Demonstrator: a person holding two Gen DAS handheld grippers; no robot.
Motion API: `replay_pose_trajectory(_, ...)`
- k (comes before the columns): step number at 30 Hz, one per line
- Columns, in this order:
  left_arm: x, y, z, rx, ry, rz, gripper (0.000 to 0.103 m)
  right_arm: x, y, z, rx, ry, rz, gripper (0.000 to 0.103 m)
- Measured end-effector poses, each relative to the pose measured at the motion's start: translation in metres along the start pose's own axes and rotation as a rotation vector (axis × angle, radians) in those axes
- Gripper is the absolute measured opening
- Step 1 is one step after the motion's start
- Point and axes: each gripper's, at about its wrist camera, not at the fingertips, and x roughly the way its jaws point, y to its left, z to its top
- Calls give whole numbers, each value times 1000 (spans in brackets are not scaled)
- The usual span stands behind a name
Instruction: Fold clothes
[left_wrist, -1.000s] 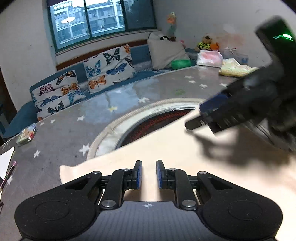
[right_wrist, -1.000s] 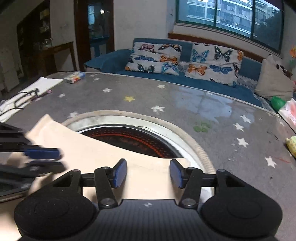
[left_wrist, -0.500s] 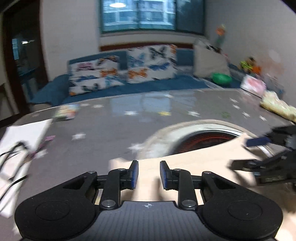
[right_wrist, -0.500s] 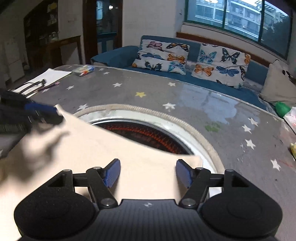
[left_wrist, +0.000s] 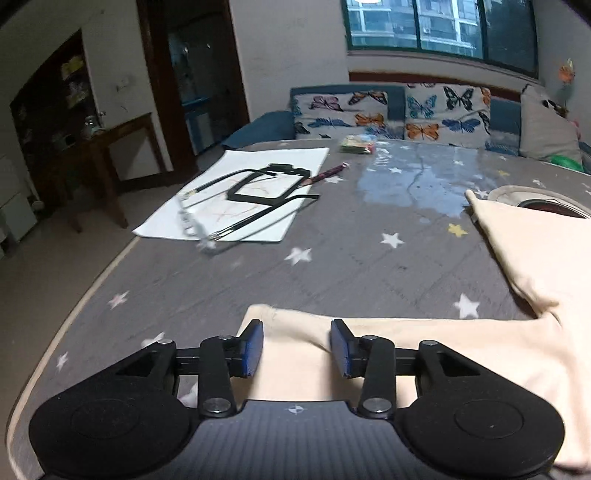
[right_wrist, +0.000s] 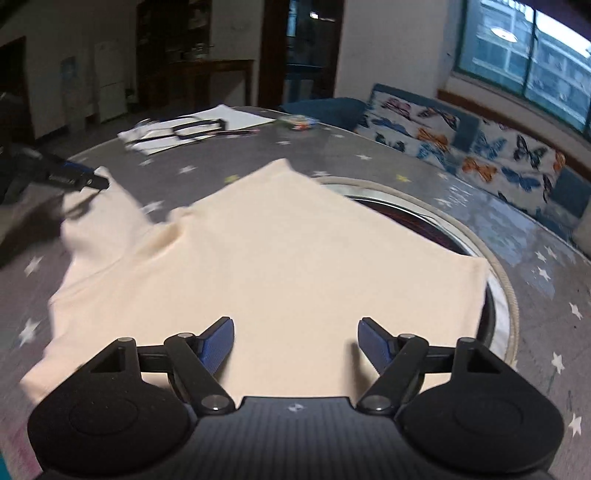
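Left wrist view, from left to right: a dark wooden side table (left_wrist: 110, 147) stands off the surface by the wall, then a white sheet of paper (left_wrist: 240, 195) lies on the grey star-printed surface (left_wrist: 332, 266) with a black frame-like tool (left_wrist: 266, 188) on it and a pencil (left_wrist: 325, 174) at its far edge. Near the lens the left claw (left_wrist: 296, 349) is partly open, its blue pads standing either side of the end of a sleeve of the cream garment (left_wrist: 498, 339); the pads do not press the cloth, and nothing is gripped. The sleeve runs rightward to the garment's body, whose upper edge lies over the rim of a round opening (left_wrist: 546, 201) set in the surface. A sofa with butterfly-print cushions (left_wrist: 406, 110) stands behind, under a window. In the right wrist view the left claw (right_wrist: 79, 177) appears at the far left, blurred, its tips at the sleeve end. The cream garment (right_wrist: 295, 266) lies spread flat across the middle of the surface (right_wrist: 424, 177), its right side covering part of the round opening (right_wrist: 461, 236). The right claw (right_wrist: 296, 341) is wide open above the garment's near edge, holding nothing. The butterfly cushions (right_wrist: 498, 155) line the right background.
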Motion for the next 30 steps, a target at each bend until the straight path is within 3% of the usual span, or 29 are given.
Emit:
replay_pose_trajectory(3, -9, 2, -6, -14, -28, 8, 47, -13, 19, -8, -6, -10, 15, 77)
replay_pose_trajectory(5, -12, 0, -7, -7, -52, 58, 48, -19, 27, -13, -8, -15, 18, 79)
replay_pose_trajectory(10, -6, 8, -16, -38, -18, 45, 49, -29, 41, -21, -8, -20, 17, 79)
replay_pose_trajectory(12, -6, 11, -20, -52, -26, 24, 41, -32, 42, -23, -3, -25, 15, 79)
replay_pose_trajectory(14, -7, 11, -22, -36, -32, 33, 9, -36, 41, -24, 8, -34, 11, 80)
replay_pose_trajectory(17, -3, 13, -22, 3, -35, 63, 1, -39, 43, -27, 7, -30, 7, 81)
replay_pose_trajectory(20, 9, 18, -20, 55, -35, 150, 0, -42, 47, -34, -6, -17, 20, 81)
replay_pose_trajectory(23, 16, 25, -21, 66, -26, 179, 0, -46, 48, -37, -21, -18, 28, 81)
replay_pose_trajectory(27, 9, 27, -19, 34, -29, 167, 4, -50, 49, -34, -13, -32, 22, 81)
replay_pose_trajectory(30, -4, 20, -16, 11, -42, 119, 14, -53, 49, -32, -8, -42, 17, 81)
